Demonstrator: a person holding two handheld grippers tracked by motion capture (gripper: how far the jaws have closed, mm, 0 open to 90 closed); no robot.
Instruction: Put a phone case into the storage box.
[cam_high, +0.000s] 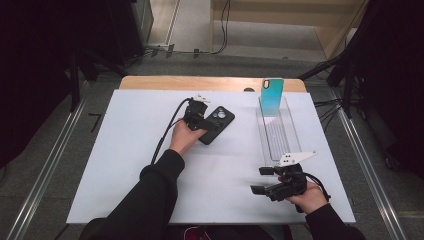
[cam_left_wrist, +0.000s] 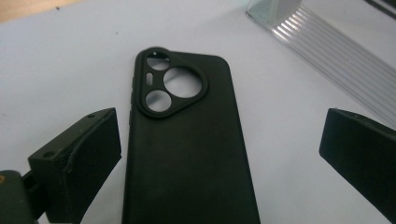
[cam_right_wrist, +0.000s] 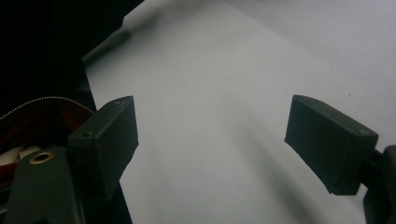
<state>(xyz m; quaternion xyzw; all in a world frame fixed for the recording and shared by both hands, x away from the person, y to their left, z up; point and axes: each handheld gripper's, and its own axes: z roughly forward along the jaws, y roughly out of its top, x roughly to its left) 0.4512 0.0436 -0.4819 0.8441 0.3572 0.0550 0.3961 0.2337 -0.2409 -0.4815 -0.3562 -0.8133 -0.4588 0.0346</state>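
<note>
Cases are numbering two: a black case (cam_high: 216, 123) is lying flat mid-surface between the wide-spread left tool (cam_left_wrist: 219, 154), and a teal case (cam_high: 272, 96) is standing in the clear rack (cam_high: 290, 131)'s far end. Right tool (cam_high: 265, 180) is gaping wide, near right.

The phone case (cam_left_wrist: 187, 144) lies flat on the bench (cam_high: 125, 165), directly ahead of the left gripper (cam_high: 199, 121) and between its spread jaws. A clear tray (cam_high: 278, 131) lies beyond the right gripper (cam_high: 270, 179), with a second phone case (cam_high: 272, 96) standing upright at the tray's far end.
</note>
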